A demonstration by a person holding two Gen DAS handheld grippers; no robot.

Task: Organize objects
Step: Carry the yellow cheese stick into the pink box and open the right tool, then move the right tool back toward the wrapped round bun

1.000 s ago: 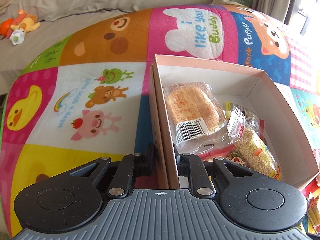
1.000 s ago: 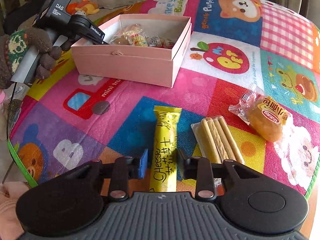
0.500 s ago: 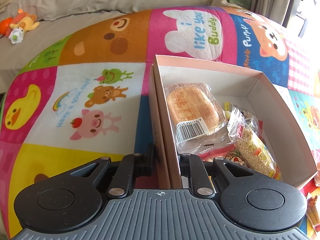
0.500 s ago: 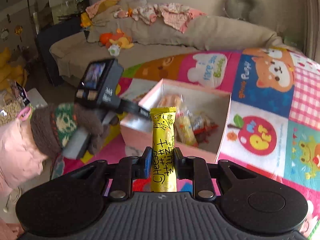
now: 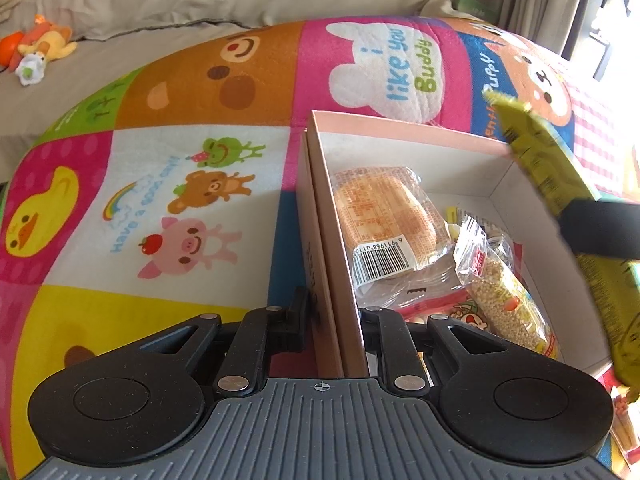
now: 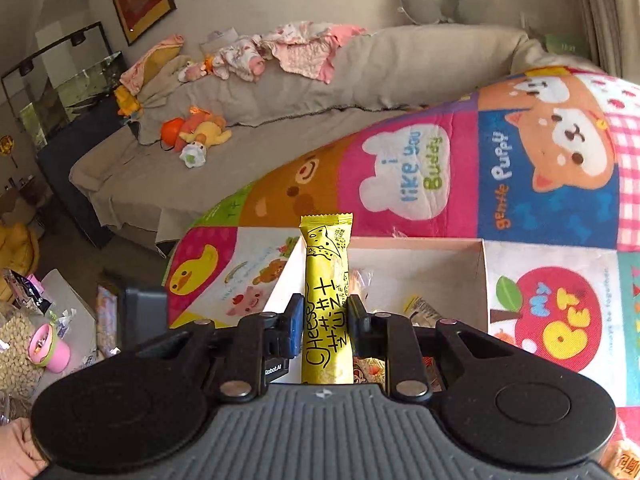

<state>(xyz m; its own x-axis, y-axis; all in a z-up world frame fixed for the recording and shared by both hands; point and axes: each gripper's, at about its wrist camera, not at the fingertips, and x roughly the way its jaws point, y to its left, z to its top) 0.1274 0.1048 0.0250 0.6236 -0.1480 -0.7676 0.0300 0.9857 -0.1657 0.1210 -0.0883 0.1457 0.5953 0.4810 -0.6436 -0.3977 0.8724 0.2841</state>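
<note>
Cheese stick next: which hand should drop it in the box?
Right. Its tongs already grip the cheese stick above the box. The left tongs are busy clamping the box's wall.

**Colours and patterns on the mat, box and snacks**

Play mat [image 5: 192,184]: patchwork of pink, orange, white, yellow, blue and green squares printed with cartoon animals; a pink-and-white check panel at the far right.
Box [image 5: 404,130]: pale pink outside, white inside.
Cheese stick wrapper [image 6: 327,300]: bright yellow, black hand-drawn lettering.
Bun packet [image 5: 384,216]: clear film over golden-orange bread, white barcode label.
Grain bar packet [image 5: 504,292]: clear, tan granules, red logo.
Sofa [image 6: 280,128]: grey-beige.
Plush toy [image 6: 198,136]: orange and yellow.
</note>
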